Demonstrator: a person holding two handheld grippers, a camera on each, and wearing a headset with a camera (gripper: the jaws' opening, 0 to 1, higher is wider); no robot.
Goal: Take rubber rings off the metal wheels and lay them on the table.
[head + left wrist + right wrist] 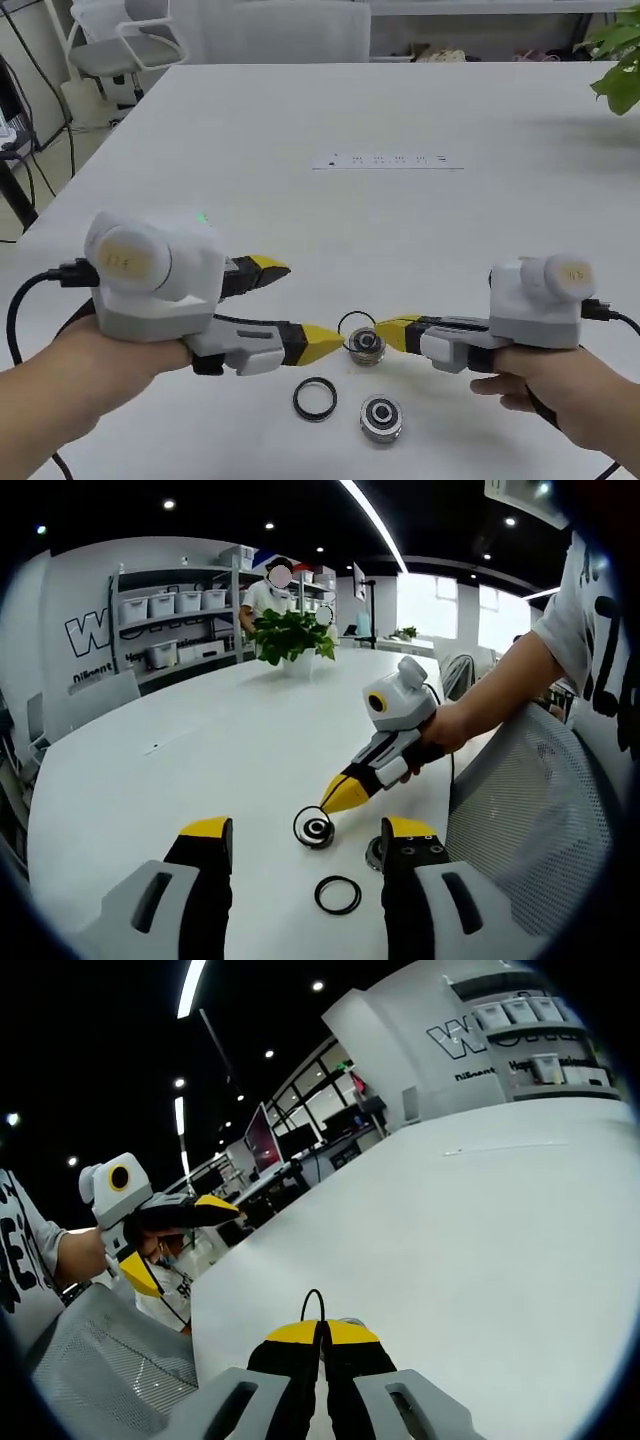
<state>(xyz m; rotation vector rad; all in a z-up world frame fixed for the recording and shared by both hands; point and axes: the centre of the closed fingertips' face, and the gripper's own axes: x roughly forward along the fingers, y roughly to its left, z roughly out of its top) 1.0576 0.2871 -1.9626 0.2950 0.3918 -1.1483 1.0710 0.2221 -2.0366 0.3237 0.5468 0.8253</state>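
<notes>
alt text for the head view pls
Over a white table, the right gripper pinches a black rubber ring at a small metal wheel, with the left gripper open beside it. A loose ring and a second wheel lie nearer the viewer.

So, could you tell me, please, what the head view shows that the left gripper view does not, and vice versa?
The head view adds the power strip and an office chair. The left gripper view adds shelves of bins and a person beyond the plant. Both share the right gripper shut on a rubber ring at a wheel, a loose ring, a second wheel, the open left gripper, plus that plant.
</notes>
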